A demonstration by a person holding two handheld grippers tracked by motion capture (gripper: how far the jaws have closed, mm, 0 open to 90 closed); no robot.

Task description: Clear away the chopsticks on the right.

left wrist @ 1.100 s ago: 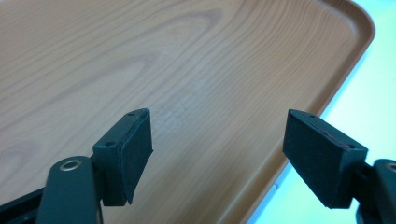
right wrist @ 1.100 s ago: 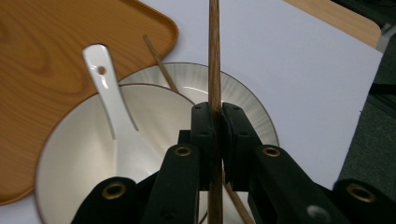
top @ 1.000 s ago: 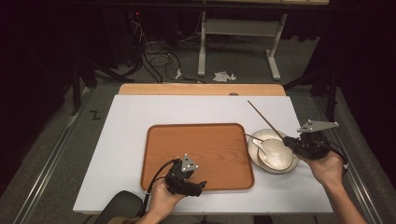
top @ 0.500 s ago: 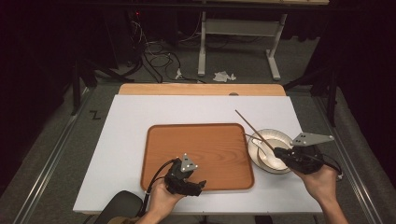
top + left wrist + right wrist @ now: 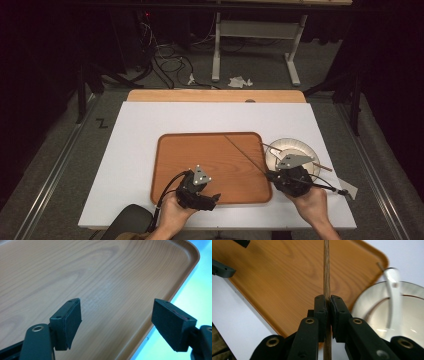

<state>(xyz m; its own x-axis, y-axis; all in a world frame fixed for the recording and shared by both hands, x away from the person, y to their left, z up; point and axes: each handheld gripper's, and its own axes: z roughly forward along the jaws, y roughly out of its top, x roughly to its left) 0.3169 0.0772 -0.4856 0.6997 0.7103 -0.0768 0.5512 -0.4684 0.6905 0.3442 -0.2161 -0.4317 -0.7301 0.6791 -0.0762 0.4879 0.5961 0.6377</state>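
With the jaws of the right gripper (image 5: 328, 305) clamped on the chopstick (image 5: 326, 267), whose tip is over the tray (image 5: 172, 165), and the left gripper (image 5: 116, 318) held wide over the tray, the stick is best lowered flat onto the tray before release.

1 tray (image 5: 200, 155), 1 bowl (image 5: 300, 148), 2 chopsticks (image 5: 242, 152)

This looks like a lab or test room set up for recording. A white worktop (image 5: 150, 150) stands on grey carpet (image 5: 50, 150) in a dark room. Behind it, loose cables (image 5: 160, 57) lie tangled on the floor beside the white metal legs of a desk frame (image 5: 217, 47), with crumpled paper (image 5: 239, 81) nearby.
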